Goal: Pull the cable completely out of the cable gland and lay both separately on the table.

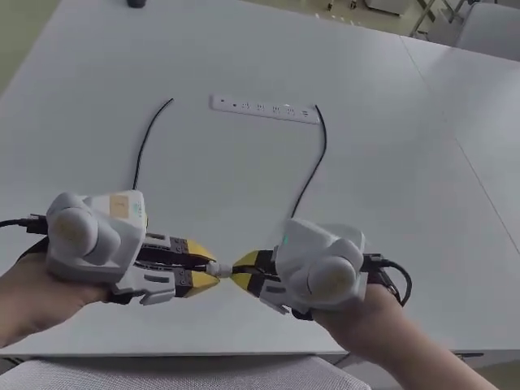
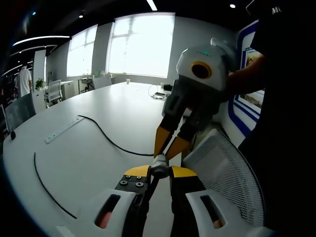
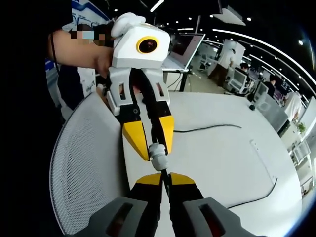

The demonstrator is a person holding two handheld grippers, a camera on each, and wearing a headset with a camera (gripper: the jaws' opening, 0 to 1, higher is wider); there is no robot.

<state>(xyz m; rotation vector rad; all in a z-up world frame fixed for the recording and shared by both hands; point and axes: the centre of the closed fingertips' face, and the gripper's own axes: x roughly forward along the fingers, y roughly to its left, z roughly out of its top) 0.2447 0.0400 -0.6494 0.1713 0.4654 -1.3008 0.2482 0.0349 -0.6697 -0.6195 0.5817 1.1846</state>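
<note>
Left gripper (image 1: pixel 210 271), head view: jaws closed on 1 white cable gland (image 1: pixel 218 268). It is held in the air just above the near edge of the white table (image 1: pixel 390 187). 1 right gripper (image 1: pixel 236 272) faces it tip to tip, its jaws pinched nearly together right at the gland. The gland's long axis runs left-right, in line with both grippers. On the table: 1 white power strip (image 1: pixel 264 108), its 1 black cord (image 1: pixel 313 166), and 1 separate black lead (image 1: pixel 149 142). All three are well apart from the grippers. 1 mesh chair back (image 1: pixel 162 374) shows at the bottom.

Left gripper view: left gripper (image 2: pixel 160 172) has its 2 yellow tips clamped on the gland (image 2: pixel 159 166). Right gripper (image 2: pixel 167 148) comes down from above, tips touching the gland's far end. Power strip (image 2: pixel 64 129) and 2 black leads lie on the table. Chair mesh is at the right.

Right gripper view: right gripper (image 3: pixel 166 179) has its jaws almost shut on a thin black cable (image 3: pixel 166 174) that leaves the gland's (image 3: pixel 158 156) narrow end. Very little of the cable is visible. The gland stands along the view's vertical, wide end toward the left gripper (image 3: pixel 156 148), which pinches it, narrow end toward the right gripper.
</note>
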